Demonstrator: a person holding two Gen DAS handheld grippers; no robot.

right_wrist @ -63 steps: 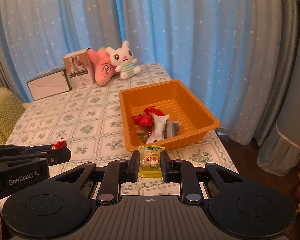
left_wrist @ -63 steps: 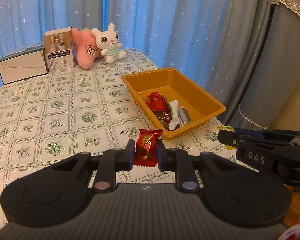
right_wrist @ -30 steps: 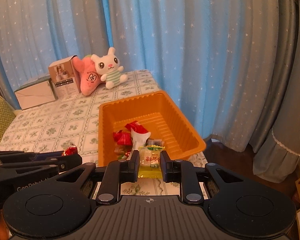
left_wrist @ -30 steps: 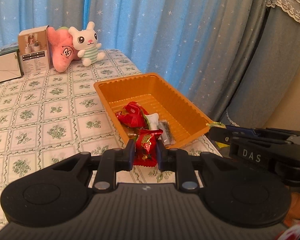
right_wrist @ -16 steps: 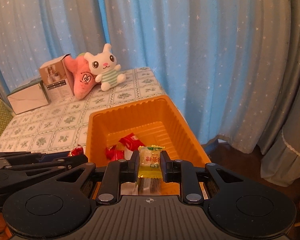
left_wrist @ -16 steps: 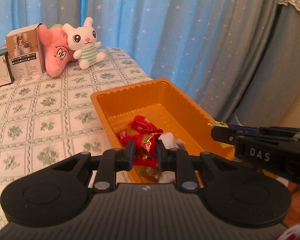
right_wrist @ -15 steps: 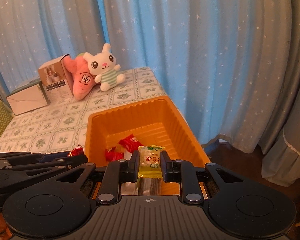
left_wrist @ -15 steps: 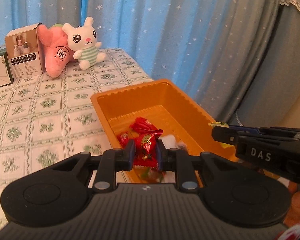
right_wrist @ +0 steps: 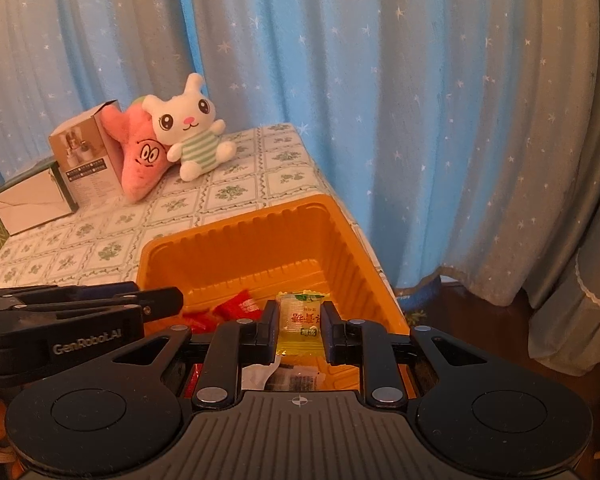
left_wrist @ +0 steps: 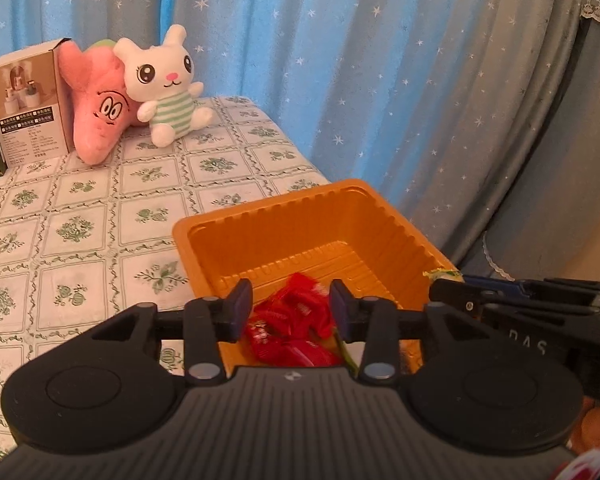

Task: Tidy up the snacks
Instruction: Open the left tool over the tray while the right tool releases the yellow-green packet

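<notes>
Two handheld grippers hover over the near end of an orange tray (left_wrist: 404, 236) on a floral tablecloth (left_wrist: 80, 232); the left gripper (left_wrist: 291, 306) has its fingers spread wide with nothing between them, and just beyond them a blurred red snack packet (left_wrist: 296, 316) sits among other red wrappers (left_wrist: 300, 350) in the tray; the right gripper (right_wrist: 300, 322) is pinching a yellow snack packet (right_wrist: 301, 318) with a green top edge between its fingers, above the tray's near right part, where a white wrapper (right_wrist: 260, 374) and a dark wrapper (right_wrist: 300, 380) lie below it; farther along the tablecloth, well apart from the tray, a white plush bunny (left_wrist: 162, 88) in a green-striped shirt leans against a pink plush star (left_wrist: 100, 108), with a small printed carton (left_wrist: 26, 100) just beside them; a blue curtain (left_wrist: 340, 60) dotted with white stars hangs behind.
</notes>
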